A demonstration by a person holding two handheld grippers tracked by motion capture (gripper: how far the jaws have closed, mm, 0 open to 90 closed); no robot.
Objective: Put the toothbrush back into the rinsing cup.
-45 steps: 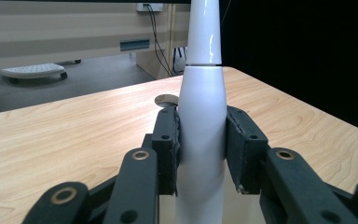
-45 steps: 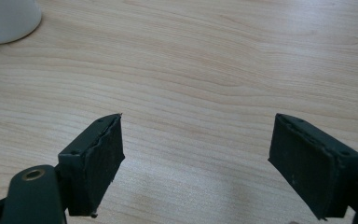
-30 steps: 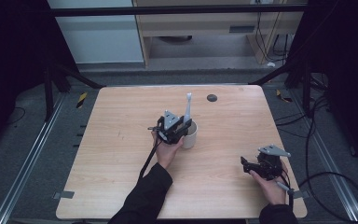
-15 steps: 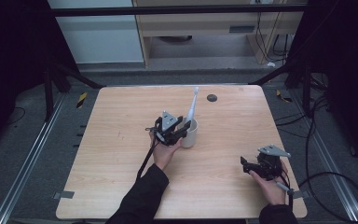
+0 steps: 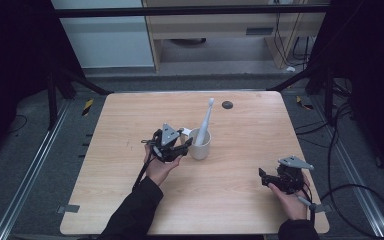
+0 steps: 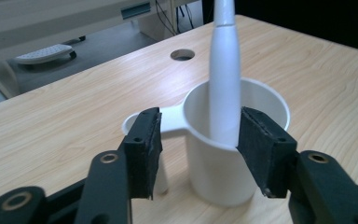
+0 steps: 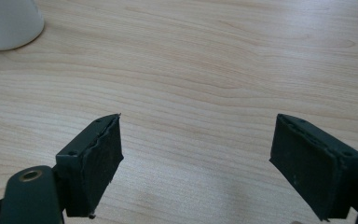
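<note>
Left gripper jaws just opened, nothing pinched — back straight off so the white plastic toothbrush stays leaning in the white handled cup; right gripper idles open.

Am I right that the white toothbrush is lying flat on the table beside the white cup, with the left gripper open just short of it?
Not quite: the toothbrush stands in the cup, leaning against its rim, as the high view shows. The left gripper is indeed open just short of it, its jaws having just been opening with nothing pressed between them.
</note>
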